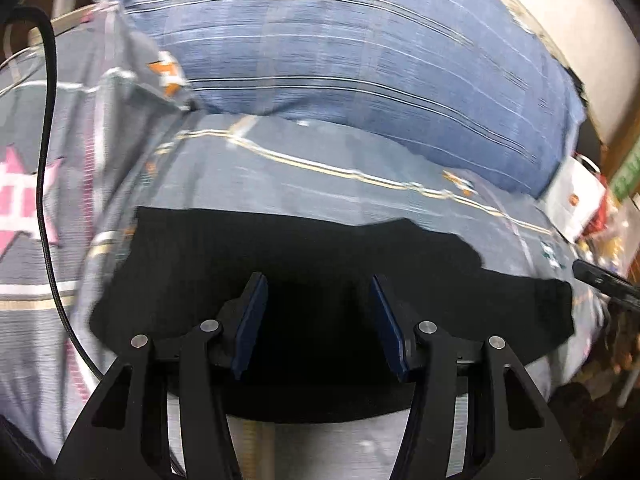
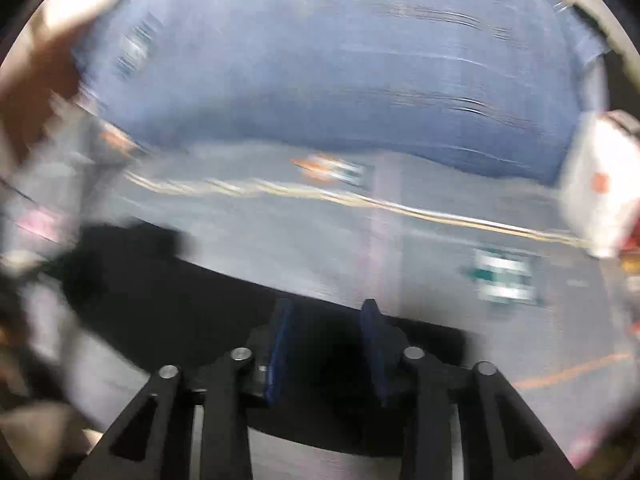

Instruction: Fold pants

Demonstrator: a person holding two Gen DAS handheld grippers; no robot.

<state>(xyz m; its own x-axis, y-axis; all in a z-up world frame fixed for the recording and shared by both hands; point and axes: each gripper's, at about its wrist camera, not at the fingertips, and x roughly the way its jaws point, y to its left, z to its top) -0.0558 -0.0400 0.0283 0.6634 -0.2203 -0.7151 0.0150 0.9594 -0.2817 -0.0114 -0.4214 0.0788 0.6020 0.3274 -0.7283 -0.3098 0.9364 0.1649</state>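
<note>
Right wrist view smeared throughout by motion blur; black pants (image 2: 168, 300) without crisp edges there, near edge hidden behind the right gripper (image 2: 328, 308).

pants (image 1: 320, 264): 1 | gripper: 2, left (image 1: 318, 280), right (image 2: 328, 304) | pillow (image 1: 360, 60): 1 | black cable (image 1: 46, 120): 1 | white bag (image 1: 576, 204): 1

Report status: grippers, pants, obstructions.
Left gripper open, empty. Right gripper open, empty, view blurred. Black pants flat on the patterned bedspread. Black cable on bed, clear of pants.
</note>
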